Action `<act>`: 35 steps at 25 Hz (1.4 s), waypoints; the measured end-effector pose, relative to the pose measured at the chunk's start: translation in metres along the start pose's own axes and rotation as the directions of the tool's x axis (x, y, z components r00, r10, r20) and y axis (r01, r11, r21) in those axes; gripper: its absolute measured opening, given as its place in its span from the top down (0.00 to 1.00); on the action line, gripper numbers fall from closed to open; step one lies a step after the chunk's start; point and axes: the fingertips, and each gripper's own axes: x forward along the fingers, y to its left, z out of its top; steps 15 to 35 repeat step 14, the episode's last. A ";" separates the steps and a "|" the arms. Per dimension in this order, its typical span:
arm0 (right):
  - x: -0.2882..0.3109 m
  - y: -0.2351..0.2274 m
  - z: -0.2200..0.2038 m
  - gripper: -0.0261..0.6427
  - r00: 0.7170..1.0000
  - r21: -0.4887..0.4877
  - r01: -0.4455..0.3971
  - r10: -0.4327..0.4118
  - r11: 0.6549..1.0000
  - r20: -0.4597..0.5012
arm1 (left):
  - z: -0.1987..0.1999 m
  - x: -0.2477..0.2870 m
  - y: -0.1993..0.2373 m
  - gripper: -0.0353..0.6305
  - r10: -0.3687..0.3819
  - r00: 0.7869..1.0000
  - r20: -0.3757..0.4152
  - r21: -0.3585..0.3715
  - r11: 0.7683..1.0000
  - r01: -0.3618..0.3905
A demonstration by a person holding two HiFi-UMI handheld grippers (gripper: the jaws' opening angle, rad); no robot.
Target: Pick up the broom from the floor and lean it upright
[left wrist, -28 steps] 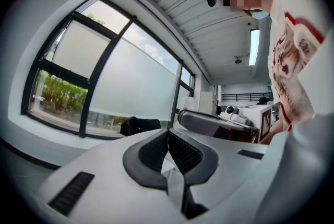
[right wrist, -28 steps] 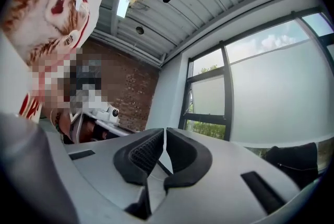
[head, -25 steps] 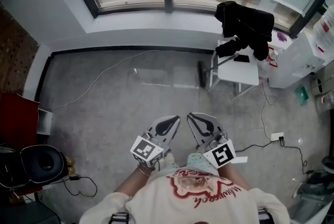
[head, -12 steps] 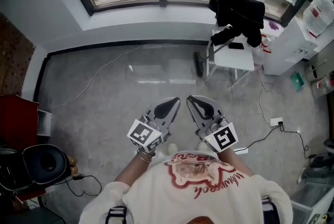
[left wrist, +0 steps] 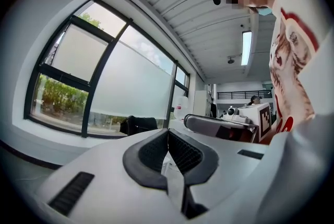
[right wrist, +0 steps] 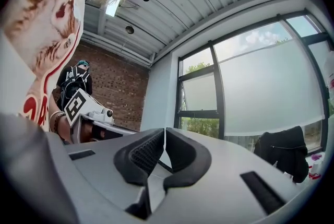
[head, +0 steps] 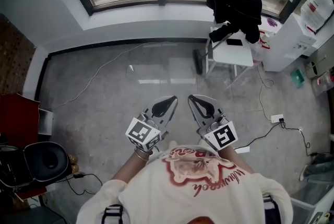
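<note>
Head view: broom lies well beyond left gripper and right gripper, jaws clenched empty.

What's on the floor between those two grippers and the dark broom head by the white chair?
Nothing: the head view shows only bare grey floor between the left gripper, the right gripper and the broom head.
</note>
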 end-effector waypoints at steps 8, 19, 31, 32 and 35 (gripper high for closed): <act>-0.002 0.000 0.002 0.92 1.000 0.000 0.014 -0.014 1.000 0.012 | 0.000 -0.005 -0.008 0.91 -0.010 1.000 -0.016 0.023 1.000 0.010; -0.003 0.001 -0.005 0.92 1.000 0.001 0.016 -0.016 1.000 -0.004 | -0.003 -0.008 -0.005 0.91 -0.005 1.000 -0.013 0.011 1.000 0.005; -0.003 0.001 -0.005 0.92 1.000 0.001 0.016 -0.016 1.000 -0.004 | -0.003 -0.008 -0.005 0.91 -0.005 1.000 -0.013 0.011 1.000 0.005; -0.003 0.001 -0.005 0.92 1.000 0.001 0.016 -0.016 1.000 -0.004 | -0.003 -0.008 -0.005 0.91 -0.005 1.000 -0.013 0.011 1.000 0.005; -0.003 0.001 -0.005 0.92 1.000 0.001 0.016 -0.016 1.000 -0.004 | -0.003 -0.008 -0.005 0.91 -0.005 1.000 -0.013 0.011 1.000 0.005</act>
